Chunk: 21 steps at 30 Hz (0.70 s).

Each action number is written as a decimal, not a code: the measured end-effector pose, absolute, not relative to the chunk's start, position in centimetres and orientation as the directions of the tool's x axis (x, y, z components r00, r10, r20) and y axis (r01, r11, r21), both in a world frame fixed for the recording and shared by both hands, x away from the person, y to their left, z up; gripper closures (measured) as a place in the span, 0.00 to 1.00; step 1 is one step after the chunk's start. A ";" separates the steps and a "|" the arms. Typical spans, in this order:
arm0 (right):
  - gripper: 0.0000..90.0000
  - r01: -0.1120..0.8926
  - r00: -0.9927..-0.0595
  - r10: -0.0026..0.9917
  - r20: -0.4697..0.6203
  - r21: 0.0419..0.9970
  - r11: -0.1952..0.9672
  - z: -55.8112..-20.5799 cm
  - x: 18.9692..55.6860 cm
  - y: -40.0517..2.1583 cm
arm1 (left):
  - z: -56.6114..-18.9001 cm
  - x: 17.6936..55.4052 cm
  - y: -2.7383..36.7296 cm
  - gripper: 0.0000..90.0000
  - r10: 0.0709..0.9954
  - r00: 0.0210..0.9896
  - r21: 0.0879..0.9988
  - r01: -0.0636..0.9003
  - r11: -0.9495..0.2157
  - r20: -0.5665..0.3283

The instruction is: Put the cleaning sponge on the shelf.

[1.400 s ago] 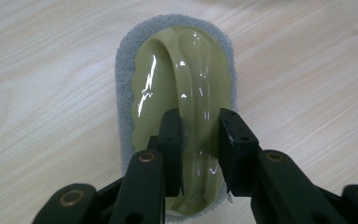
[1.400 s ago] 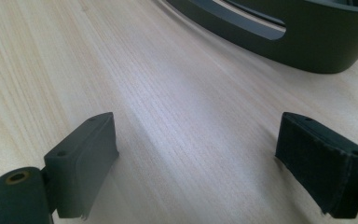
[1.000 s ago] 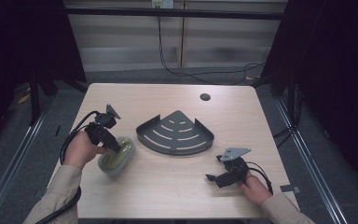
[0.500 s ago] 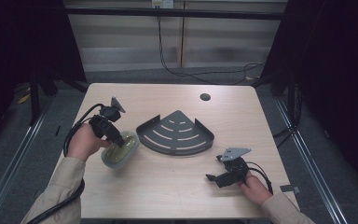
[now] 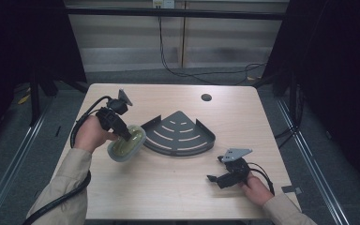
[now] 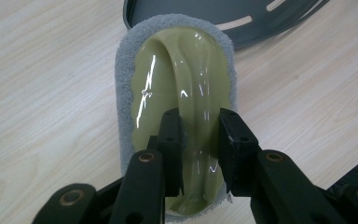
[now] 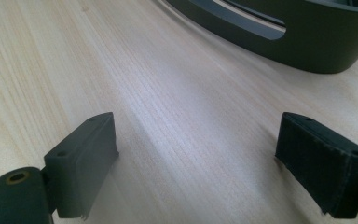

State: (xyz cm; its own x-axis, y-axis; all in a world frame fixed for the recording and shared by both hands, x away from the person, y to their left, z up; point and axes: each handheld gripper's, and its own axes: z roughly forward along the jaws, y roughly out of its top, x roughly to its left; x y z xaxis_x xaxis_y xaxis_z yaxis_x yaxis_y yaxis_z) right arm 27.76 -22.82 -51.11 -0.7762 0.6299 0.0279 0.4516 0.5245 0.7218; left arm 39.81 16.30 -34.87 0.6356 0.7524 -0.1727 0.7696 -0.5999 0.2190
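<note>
High view. Light wooden table (image 5: 168, 187) with a small dark round hole (image 5: 206, 97) near its far edge. At centre, a dark grey quarter-round metal shelf tray with pale slots (image 5: 180, 133), curved rim toward the person. Left gripper (image 5: 127, 136), held in the left hand (image 5: 90, 135), grips an oval scrubbing pad with a glossy olive-green plastic handle and grey abrasive base (image 5: 124, 146); the pad is tilted, its far end just beside the tray's left corner. Right gripper (image 5: 216, 177), held in the right hand (image 5: 255, 187), sits low near the table's near right, well apart from the tray, grey three-cornered plate on top.

Left gripper view. Both black jaws closed on the raised ridge of the olive handle (image 6: 193, 112); grey base (image 6: 123, 70) rims it. Tray edge (image 6: 242, 23) lies just beyond the pad's far end.

Right gripper view. Jaws spread wide, nothing between them, bare wood grain (image 7: 177, 130) beneath. Tray wall (image 7: 307, 42) at upper right.
</note>
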 end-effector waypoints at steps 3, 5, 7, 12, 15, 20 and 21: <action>0.13 0.452 -0.776 0.630 0.028 0.722 0.524 -51.1 27.8 -22.8 | -34.4 40.1 15.9 0.80 0.747 0.643 0.221 0.763 -0.607 -0.169; 0.13 0.452 -0.776 0.630 0.028 0.722 0.524 -51.1 27.8 -22.8 | -34.3 40.2 15.7 0.80 0.748 0.641 0.222 0.765 -0.605 -0.170; 0.13 0.452 -0.776 0.630 0.028 0.722 0.524 -51.1 27.8 -22.8 | -34.1 40.5 15.5 0.80 0.747 0.643 0.224 0.763 -0.606 -0.169; 0.13 0.452 -0.776 0.630 0.028 0.722 0.525 -51.1 27.8 -22.8 | -34.0 40.9 15.2 0.80 0.744 0.647 0.226 0.760 -0.609 -0.169; 0.13 0.452 -0.776 0.630 0.028 0.722 0.525 -51.1 27.8 -22.8 | -33.9 41.2 14.8 0.80 0.743 0.648 0.230 0.759 -0.610 -0.169; 0.13 0.452 -0.776 0.630 0.028 0.722 0.525 -51.1 27.8 -22.8 | -33.8 41.7 14.1 0.80 0.732 0.660 0.233 0.749 -0.621 -0.169; 0.13 0.452 -0.776 0.630 0.028 0.722 0.525 -51.1 27.8 -22.8 | -33.7 41.8 13.9 0.80 0.726 0.666 0.230 0.743 -0.628 -0.168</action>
